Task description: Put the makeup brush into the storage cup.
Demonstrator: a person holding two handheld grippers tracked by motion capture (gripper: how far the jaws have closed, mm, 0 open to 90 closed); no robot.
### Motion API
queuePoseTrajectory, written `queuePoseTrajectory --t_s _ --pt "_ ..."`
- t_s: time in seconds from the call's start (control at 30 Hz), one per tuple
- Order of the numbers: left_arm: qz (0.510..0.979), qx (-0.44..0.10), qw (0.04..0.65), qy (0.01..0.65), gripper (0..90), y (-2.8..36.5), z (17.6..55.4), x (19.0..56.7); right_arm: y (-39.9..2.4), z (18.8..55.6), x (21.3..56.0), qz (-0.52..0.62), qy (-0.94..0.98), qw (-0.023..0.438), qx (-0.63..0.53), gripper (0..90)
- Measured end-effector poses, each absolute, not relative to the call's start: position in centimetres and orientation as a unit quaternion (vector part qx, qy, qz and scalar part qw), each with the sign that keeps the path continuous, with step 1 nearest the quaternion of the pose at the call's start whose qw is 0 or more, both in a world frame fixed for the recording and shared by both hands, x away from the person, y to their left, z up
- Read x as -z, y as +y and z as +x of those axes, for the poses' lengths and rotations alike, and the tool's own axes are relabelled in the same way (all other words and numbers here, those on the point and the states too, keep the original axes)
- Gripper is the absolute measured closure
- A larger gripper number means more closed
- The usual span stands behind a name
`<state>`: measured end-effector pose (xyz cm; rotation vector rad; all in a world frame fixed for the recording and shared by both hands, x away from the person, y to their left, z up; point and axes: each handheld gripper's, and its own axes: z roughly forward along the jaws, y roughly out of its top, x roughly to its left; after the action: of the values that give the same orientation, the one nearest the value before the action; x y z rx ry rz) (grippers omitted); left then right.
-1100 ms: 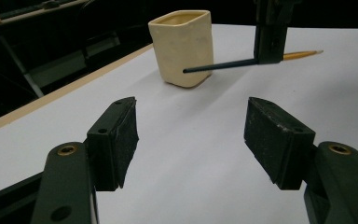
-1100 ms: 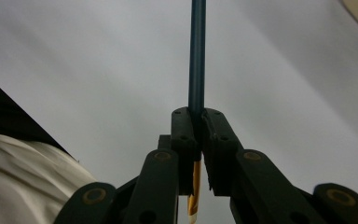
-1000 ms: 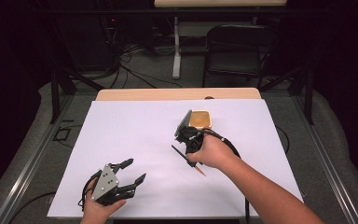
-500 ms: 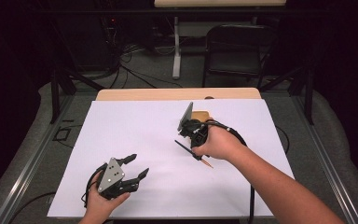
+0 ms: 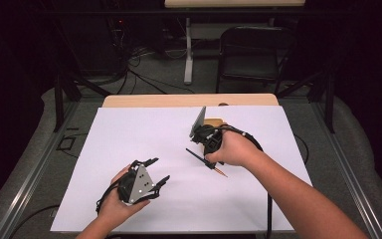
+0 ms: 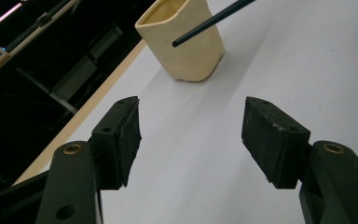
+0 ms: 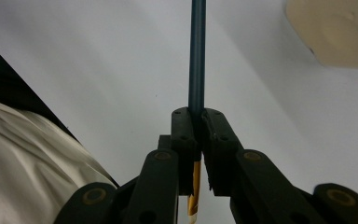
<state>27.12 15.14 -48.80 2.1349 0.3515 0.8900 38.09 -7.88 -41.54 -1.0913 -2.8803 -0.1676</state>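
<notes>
Pencil (image 7: 196,60) sits clamped in your right gripper (image 7: 199,122) over the white desk (image 5: 144,134); your left gripper (image 6: 191,135) gapes empty near its front edge, dark room behind.

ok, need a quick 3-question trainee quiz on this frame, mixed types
1. True or false: the right hand-held gripper is shut on the thin dark blue stick with an orange tip.
2. The left hand-held gripper is: A) open, nothing between its jaws; B) shut on the cup; C) shut on the stick.
3. Fill in: the cream plastic cup stands on the ____ table cover.

Key: 1 true; 2 A; 3 white.
</notes>
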Motion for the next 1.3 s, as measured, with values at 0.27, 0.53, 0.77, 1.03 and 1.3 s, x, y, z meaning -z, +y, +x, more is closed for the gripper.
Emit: queuePoseTrajectory --t_s 0.27,0.53,0.77,1.03,1.3 --pt "0.855 -0.382 0.34 0.089 39.5 13.8 27.5 49.0 -7.6 38.0 41.0 -0.346 -0.936 0.027 0.053 83.4" --pt "0.853 -0.423 0.305 0.028 38.2 12.5 27.5 49.1 -7.3 37.9 40.9 -0.34 -0.938 0.029 0.052 83.4" --pt "0.846 -0.452 0.284 -0.003 38.7 11.6 27.4 49.1 -7.2 37.9 41.0 -0.336 -0.94 0.028 0.046 83.3" --pt "0.838 -0.475 0.267 -0.019 38.3 11.0 27.5 48.9 -7.1 37.9 41.1 -0.338 -0.94 0.029 0.048 83.4" --pt "0.821 -0.511 0.243 -0.074 40.5 10.2 27.4 48.9 -6.9 37.8 41.0 -0.334 -0.941 0.031 0.044 83.4"
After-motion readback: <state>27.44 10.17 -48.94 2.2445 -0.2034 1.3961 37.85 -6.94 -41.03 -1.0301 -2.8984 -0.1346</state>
